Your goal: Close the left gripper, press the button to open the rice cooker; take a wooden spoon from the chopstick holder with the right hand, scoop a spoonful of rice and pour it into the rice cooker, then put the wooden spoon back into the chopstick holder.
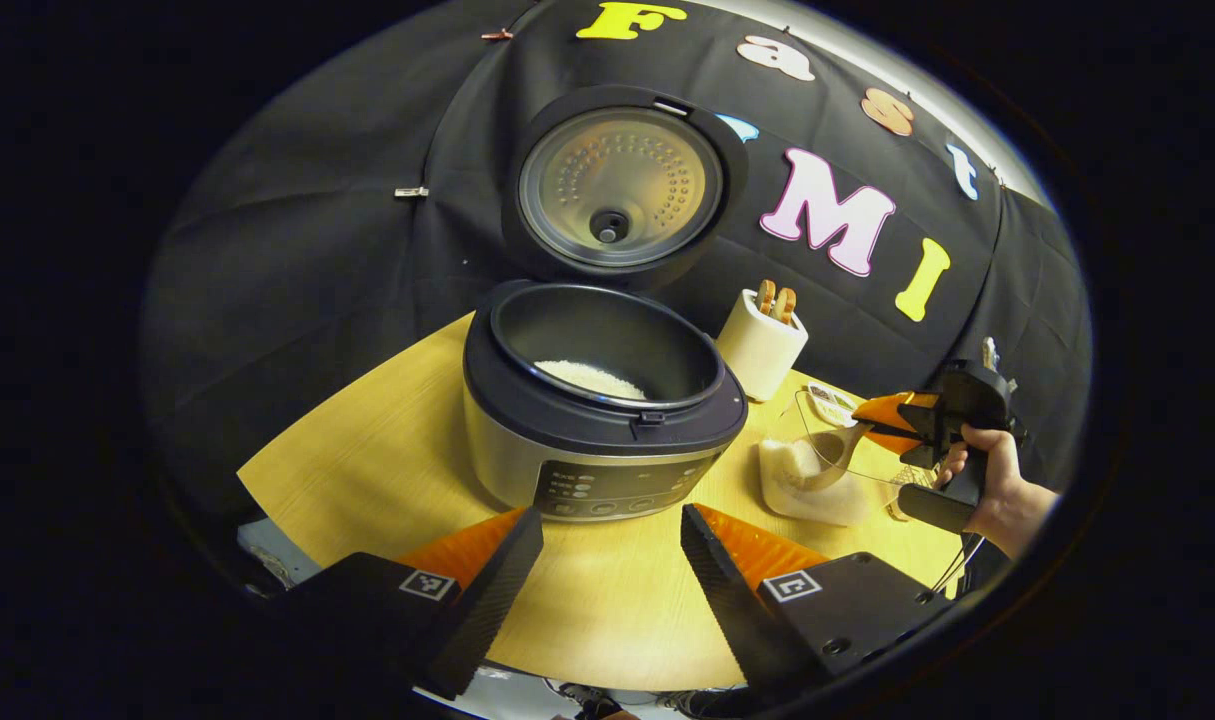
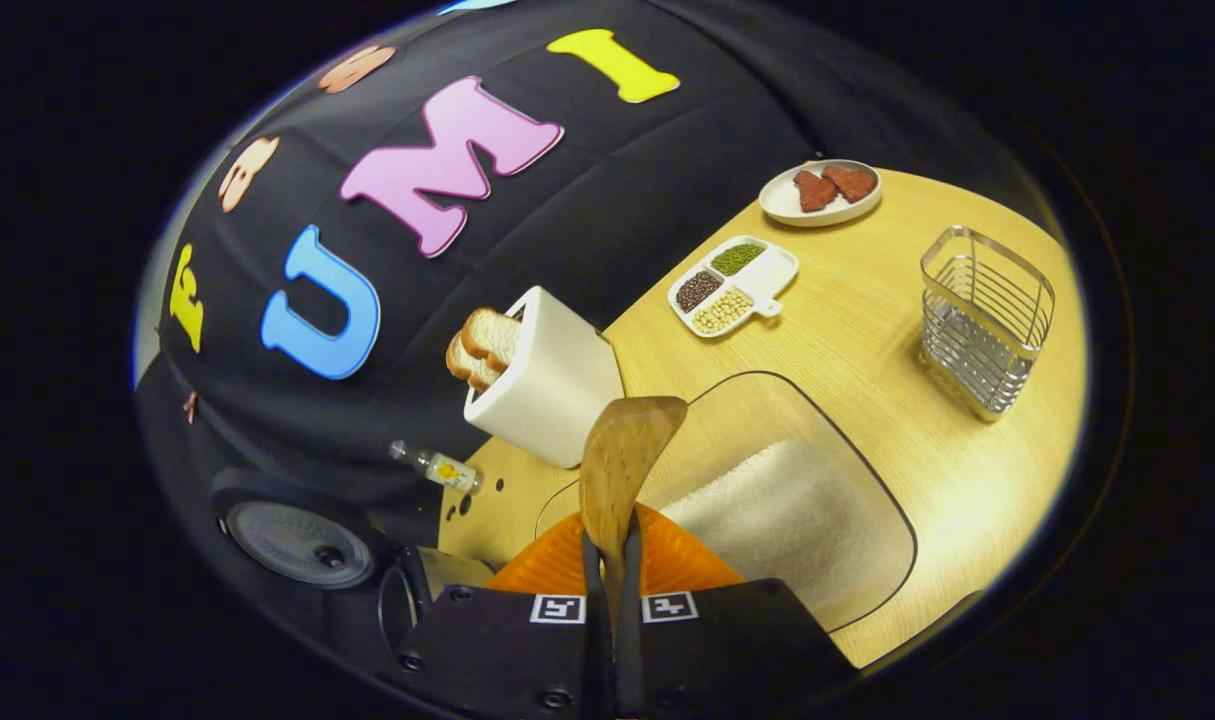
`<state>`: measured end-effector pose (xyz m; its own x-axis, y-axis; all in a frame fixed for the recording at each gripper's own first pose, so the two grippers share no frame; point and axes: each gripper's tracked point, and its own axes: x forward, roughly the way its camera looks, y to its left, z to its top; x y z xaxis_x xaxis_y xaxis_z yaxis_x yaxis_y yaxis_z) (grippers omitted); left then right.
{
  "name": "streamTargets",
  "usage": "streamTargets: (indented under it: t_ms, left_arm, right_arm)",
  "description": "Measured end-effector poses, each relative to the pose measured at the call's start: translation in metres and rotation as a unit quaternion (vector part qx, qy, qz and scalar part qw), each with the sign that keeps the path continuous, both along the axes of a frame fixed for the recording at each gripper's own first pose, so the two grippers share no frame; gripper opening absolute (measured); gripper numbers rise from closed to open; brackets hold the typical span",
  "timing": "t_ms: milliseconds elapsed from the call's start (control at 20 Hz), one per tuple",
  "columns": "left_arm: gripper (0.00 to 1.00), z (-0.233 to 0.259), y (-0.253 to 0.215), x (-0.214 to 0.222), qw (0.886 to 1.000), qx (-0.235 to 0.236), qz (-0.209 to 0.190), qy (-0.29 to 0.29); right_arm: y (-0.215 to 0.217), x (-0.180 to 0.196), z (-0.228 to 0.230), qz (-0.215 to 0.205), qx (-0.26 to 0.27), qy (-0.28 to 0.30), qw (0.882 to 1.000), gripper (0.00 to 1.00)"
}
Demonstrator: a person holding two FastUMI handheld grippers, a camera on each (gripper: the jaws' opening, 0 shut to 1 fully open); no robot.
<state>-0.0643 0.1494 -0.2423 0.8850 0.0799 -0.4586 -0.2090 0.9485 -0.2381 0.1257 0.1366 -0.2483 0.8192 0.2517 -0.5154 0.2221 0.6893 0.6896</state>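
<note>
Wooden spoon — bowl pointing forward.

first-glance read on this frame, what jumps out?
The rice cooker stands mid-table with its lid swung up and a little white rice in the pot. To its right, the right claw is shut on a wooden spoon, its bowl held over the clear container of rice. The left claw hangs open in front of the cooker.
</note>
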Motion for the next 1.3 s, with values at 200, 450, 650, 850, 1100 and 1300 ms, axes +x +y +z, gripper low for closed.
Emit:
streamTargets:
  t_ms: [200,450,650,850,1100,1300]
  left_arm:
    - [0.96,0.011,-0.005,0.004,1.0,0.014,-0.008,-0.012]
    - [0.96,0.021,-0.007,0.002,0.999,0.025,-0.012,-0.019]
    - [0.96,0.028,0.0,-0.003,0.999,0.027,0.0,-0.025]
    - [0.96,0.04,0.012,-0.011,0.999,0.032,0.014,-0.036]
    - [0.96,0.052,0.026,-0.022,0.998,0.034,0.033,-0.049]
    - [0.96,0.063,0.036,-0.028,0.996,0.035,0.051,-0.061]
  right_arm:
    - [-0.021,-0.004,0.002,-0.039,0.038,0.011,0.998,0.06]
    - [-0.049,-0.005,0.026,-0.071,0.07,0.002,0.995,0.06]
    - [-0.059,-0.008,0.053,-0.089,0.105,-0.012,0.99,0.06]
    - [-0.058,-0.006,0.082,-0.097,0.148,-0.022,0.984,0.06]
    - [-0.023,0.002,0.112,-0.083,0.196,-0.027,0.977,0.06]
    - [0.027,0.008,0.134,-0.043,0.223,-0.028,0.973,0.06]
